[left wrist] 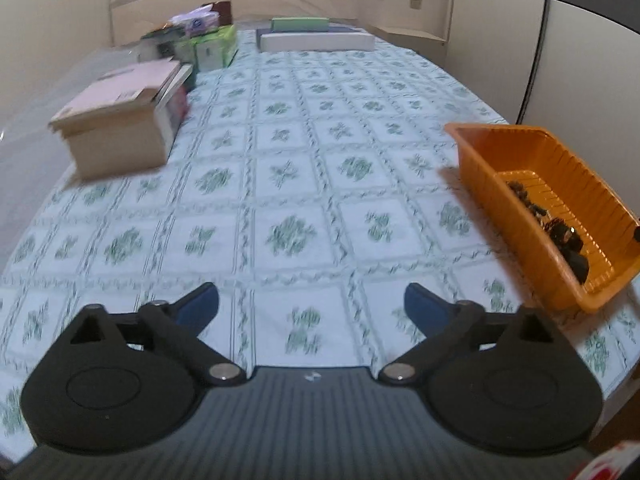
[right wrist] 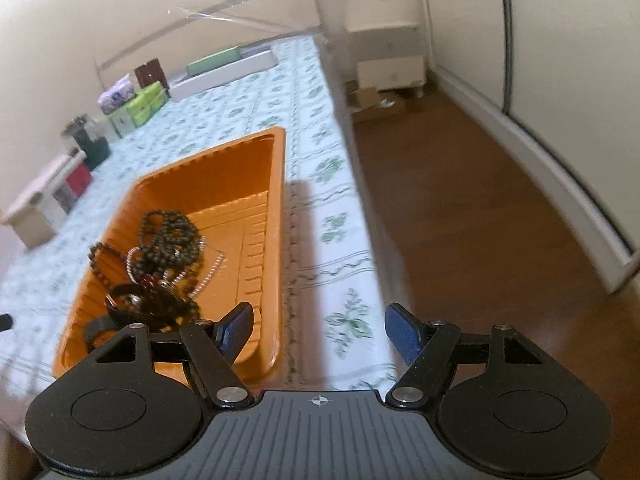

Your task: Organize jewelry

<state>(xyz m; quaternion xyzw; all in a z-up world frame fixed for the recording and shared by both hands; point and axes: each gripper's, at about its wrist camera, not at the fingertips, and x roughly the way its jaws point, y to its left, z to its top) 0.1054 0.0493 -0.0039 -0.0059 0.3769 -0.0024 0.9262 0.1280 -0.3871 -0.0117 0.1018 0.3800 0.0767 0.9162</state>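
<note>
Surface: floral tablecloth | left gripper: fingers spread wide, nothing between them | right gripper: fingers spread, nothing gripped, left fingertip over orange tray rim | jewelry: beaded tangle inside tray, just ahead-left of right fingers, ahead-right of left fingers | far: stacked boxes, beyond left fingers.

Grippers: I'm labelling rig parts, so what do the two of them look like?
The left gripper and right gripper match: blue ribbed fingertip pads, black angular linkage arms with silver pivot screws, round black side housings and a grey ridged centre body. No cables or sleeves show.
</note>
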